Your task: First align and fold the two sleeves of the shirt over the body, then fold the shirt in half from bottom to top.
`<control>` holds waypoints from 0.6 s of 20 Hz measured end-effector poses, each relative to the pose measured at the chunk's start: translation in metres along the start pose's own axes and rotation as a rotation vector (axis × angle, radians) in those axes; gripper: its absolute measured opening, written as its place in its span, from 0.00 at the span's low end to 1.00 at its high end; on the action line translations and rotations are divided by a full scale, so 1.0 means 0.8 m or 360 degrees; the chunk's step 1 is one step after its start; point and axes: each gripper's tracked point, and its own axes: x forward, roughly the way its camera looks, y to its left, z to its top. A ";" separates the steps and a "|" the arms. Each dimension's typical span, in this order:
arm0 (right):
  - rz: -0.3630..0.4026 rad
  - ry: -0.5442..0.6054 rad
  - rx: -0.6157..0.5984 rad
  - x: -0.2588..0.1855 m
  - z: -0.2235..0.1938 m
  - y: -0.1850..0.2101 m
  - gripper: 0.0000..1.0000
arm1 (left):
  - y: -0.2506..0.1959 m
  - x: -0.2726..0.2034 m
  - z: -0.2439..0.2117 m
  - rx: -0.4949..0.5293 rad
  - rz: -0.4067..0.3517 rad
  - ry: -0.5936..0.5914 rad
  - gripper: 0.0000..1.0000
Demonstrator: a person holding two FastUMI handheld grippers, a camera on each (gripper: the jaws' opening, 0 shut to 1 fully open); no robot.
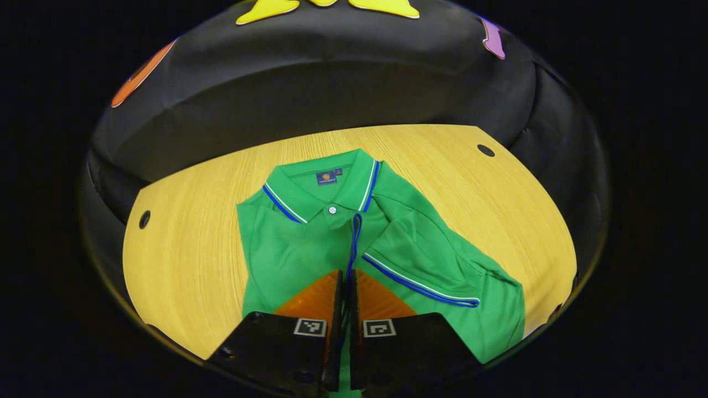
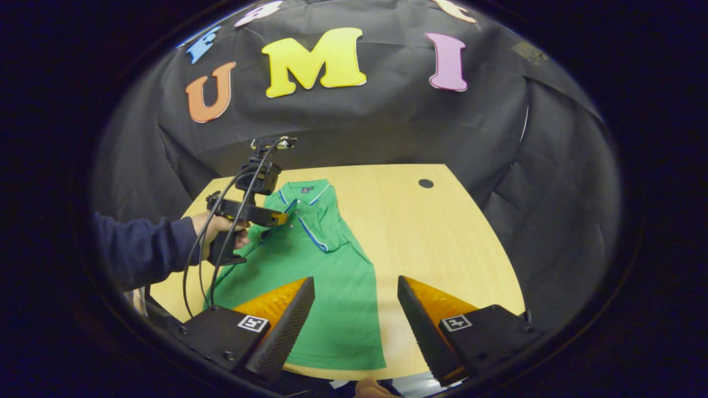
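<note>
A green polo shirt (image 1: 287,254) with blue and white trim lies face up on the wooden table (image 1: 182,249), collar at the far end. One sleeve (image 1: 426,265) is folded across the chest. My left gripper (image 1: 347,273) is shut on the other sleeve's blue-edged cuff (image 1: 354,243), which it holds over the middle of the body. In the right gripper view the same left gripper (image 2: 279,219) hangs above the shirt (image 2: 332,298) just below the collar, with a hand (image 2: 221,226) holding it. My right gripper (image 2: 354,284) is open above the shirt's lower half, nothing between its fingers.
The table (image 2: 442,243) has round cable holes (image 2: 425,183) (image 1: 144,219) near its far corners. Black cloth walls close it in behind and at both sides. Cables (image 2: 204,260) trail from the left gripper along a dark blue sleeve (image 2: 138,249). Bare wood lies right of the shirt.
</note>
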 end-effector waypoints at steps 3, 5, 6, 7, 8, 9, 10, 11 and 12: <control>0.0021 0.0062 0.0006 0.011 -0.013 -0.009 0.96 | 0.005 -0.011 -0.006 -0.0070 0.0034 -0.0010 0.34; 0.0011 0.0097 -0.0002 0.017 -0.023 -0.020 0.96 | 0.006 -0.027 -0.005 -0.0119 0.0039 -0.0048 0.49; 0.0015 0.0115 -0.0011 0.021 -0.028 -0.025 0.96 | 0.005 -0.038 -0.004 -0.0147 0.0032 -0.0079 0.63; 0.0026 0.0125 -0.0019 0.023 -0.034 -0.028 0.96 | 0.006 -0.049 -0.004 -0.0166 0.0044 -0.0110 0.61; 0.0043 0.0137 -0.0027 0.023 -0.039 -0.029 0.98 | 0.009 -0.059 -0.007 -0.0179 0.0059 -0.0139 0.58; 0.0062 0.0150 -0.0036 0.024 -0.043 -0.029 0.96 | 0.009 -0.069 -0.009 -0.0185 0.0071 -0.0155 0.77; 0.0074 0.0174 -0.0054 0.027 -0.050 -0.032 0.97 | 0.010 -0.076 -0.016 -0.0187 0.0090 -0.0159 1.00; 0.0088 0.0211 -0.0074 0.033 -0.061 -0.034 0.97 | 0.013 -0.091 -0.026 -0.0180 0.0108 -0.0162 0.99; 0.0100 0.0243 -0.0095 0.037 -0.071 -0.035 0.96 | 0.015 -0.102 -0.037 -0.0178 0.0117 -0.0155 0.99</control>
